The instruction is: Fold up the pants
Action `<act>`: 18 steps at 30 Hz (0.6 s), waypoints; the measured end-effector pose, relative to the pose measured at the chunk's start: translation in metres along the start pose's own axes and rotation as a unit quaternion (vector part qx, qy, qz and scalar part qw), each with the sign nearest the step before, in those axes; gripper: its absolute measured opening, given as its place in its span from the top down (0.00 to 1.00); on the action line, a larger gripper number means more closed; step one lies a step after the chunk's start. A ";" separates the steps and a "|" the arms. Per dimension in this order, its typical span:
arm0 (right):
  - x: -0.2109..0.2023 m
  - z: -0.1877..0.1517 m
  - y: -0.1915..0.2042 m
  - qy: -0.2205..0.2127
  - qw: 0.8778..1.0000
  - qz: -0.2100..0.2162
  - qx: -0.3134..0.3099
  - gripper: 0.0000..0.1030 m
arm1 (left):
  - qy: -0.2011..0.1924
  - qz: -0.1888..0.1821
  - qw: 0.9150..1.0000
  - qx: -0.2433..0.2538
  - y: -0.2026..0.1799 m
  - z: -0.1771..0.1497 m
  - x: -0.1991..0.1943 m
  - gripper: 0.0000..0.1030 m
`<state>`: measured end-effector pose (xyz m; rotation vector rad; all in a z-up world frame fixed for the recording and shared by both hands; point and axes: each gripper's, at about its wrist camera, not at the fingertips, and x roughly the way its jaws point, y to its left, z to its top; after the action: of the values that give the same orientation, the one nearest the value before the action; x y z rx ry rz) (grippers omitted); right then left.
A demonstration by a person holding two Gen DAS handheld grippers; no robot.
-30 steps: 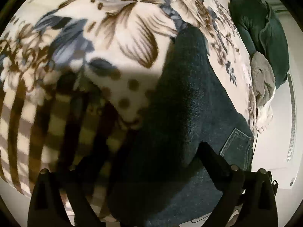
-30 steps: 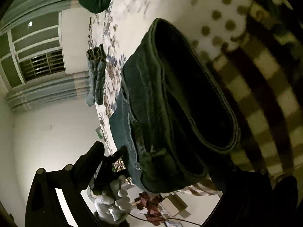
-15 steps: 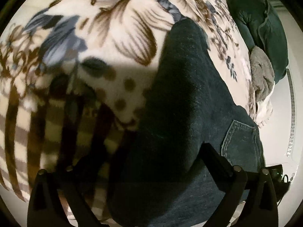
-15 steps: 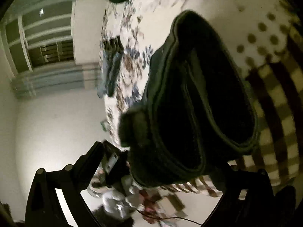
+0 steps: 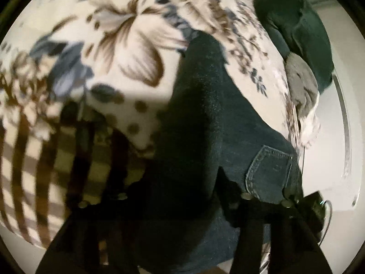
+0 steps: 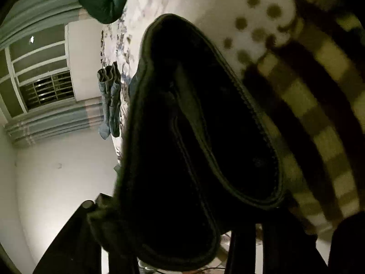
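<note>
Here, closing on dark pants (image 5: pixel 205 118) at lower centre: left gripper (image 5: pixel 164 205), denim between its jaws. Likewise closing, right gripper (image 6: pixel 159 223), waistband between; floral blanket (image 5: pixel 127 34) beneath.

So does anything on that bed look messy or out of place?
A little. Beyond the dark blue denim jeans, a dark green garment and a grey cloth lie bunched at the edge of the floral blanket, unfolded.
</note>
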<state>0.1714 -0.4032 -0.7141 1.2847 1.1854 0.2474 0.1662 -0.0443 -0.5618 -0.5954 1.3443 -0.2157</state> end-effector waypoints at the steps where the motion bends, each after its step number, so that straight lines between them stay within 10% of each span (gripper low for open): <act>1: 0.000 -0.001 0.005 0.000 1.000 -0.003 -0.004 0.61 | -0.005 -0.005 1.000 0.001 -0.001 -0.002 -0.005 0.64; 18: -0.097 -0.004 0.106 0.032 0.994 -0.013 -0.105 0.65 | -0.055 -0.022 0.998 0.002 -0.072 0.014 -0.100 0.76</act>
<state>0.1732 -0.4344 -0.5740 1.0839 1.1951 0.3864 0.1699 -0.0526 -0.4380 -0.6251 1.2242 -0.2194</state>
